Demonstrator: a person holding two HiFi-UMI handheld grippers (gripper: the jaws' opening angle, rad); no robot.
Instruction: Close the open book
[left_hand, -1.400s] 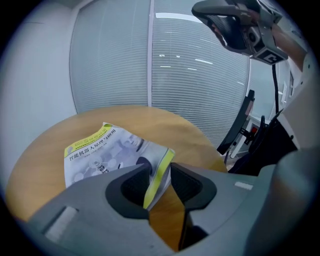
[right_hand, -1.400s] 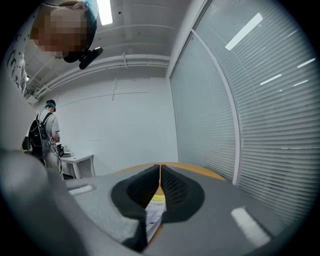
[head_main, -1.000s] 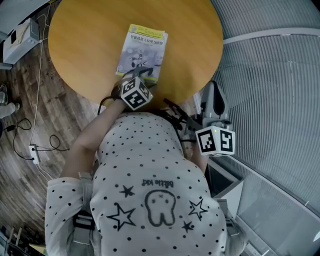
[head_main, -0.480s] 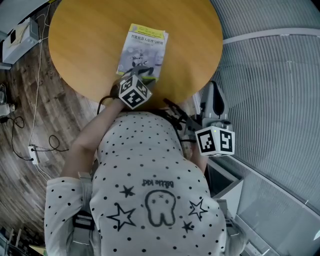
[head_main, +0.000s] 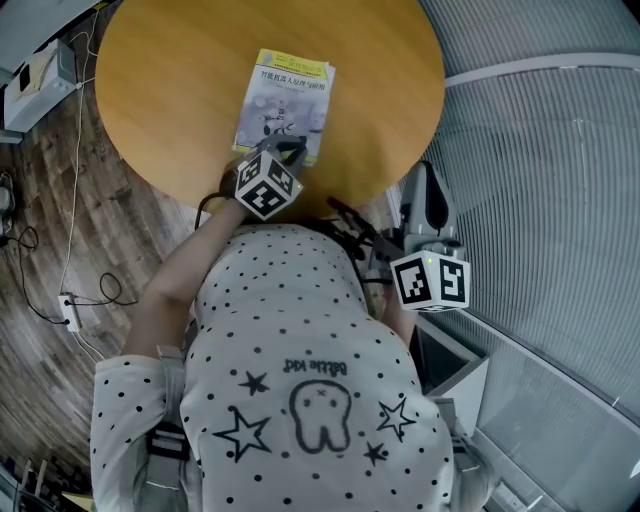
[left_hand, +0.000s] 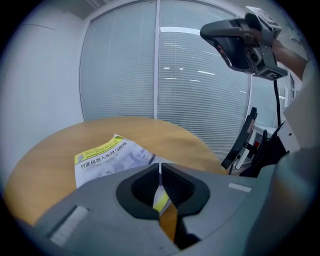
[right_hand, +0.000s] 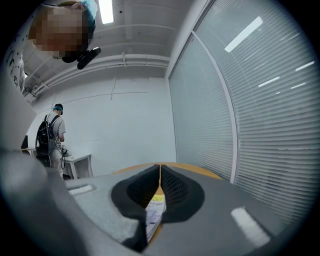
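Round wooden desk (head_main: 170, 80) next to a wall of blinds (head_main: 540, 150). The book (head_main: 285, 100) lies on the half nearest me, cover up, so to me it already looks shut. My left gripper (left_hand: 160, 169) is at the book's near edge and its fingers have just been closing. They're pressed together now, with nothing pinched between them that I can see. The right gripper (right_hand: 160, 170) hangs off beside the desk, fingers together too, empty.

To finish this off, I'd just press the closed tips straight down on the cover, lightly. A sideways nudge would probably slide a thin paperback across that smooth top.

The head view gives me the whole layout and the book lying flat. The left gripper view shows the fingertips actually meeting, which the marker cube (head_main: 268, 185) partly blocks from above. The right gripper view mostly shows the room, including a person (right_hand: 52, 135) standing at a small white table (right_hand: 77, 162) far off.
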